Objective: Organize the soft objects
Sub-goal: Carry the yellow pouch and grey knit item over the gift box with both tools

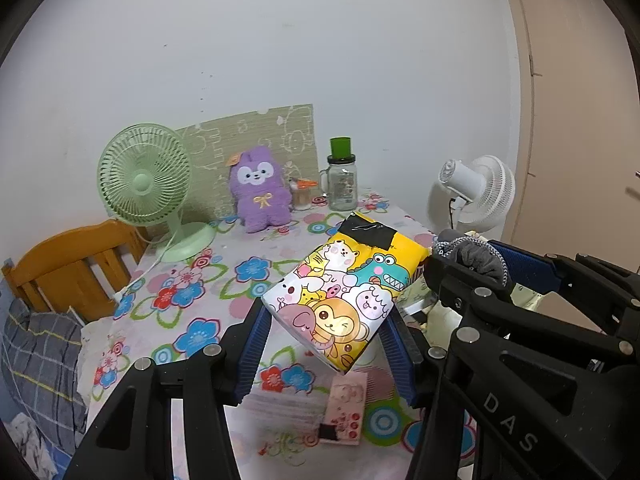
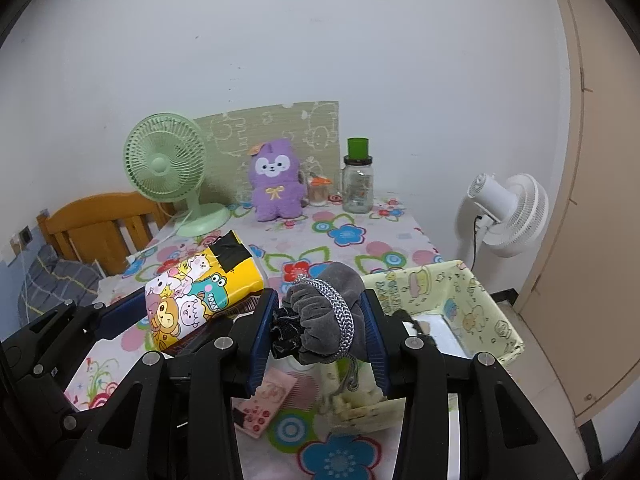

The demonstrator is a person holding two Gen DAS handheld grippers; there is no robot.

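My left gripper (image 1: 326, 344) is shut on a cartoon-printed tissue pack (image 1: 340, 292) with black tape on its top, held above the floral table. The pack also shows in the right wrist view (image 2: 200, 292). My right gripper (image 2: 320, 340) is shut on a grey drawstring pouch (image 2: 324, 316) with a silver cord, held over the near corner of a pale yellow fabric basket (image 2: 480, 304). The pouch shows at the right of the left wrist view (image 1: 476, 256). A purple plush toy (image 1: 260, 192) sits at the back of the table.
A green desk fan (image 1: 148, 184), a glass jar with a green cup on it (image 1: 342, 184) and a small jar stand at the back. A pink card (image 1: 348, 408) lies on the tablecloth below the grippers. A white fan (image 2: 508, 208) stands at the right, a wooden chair (image 1: 68, 264) at the left.
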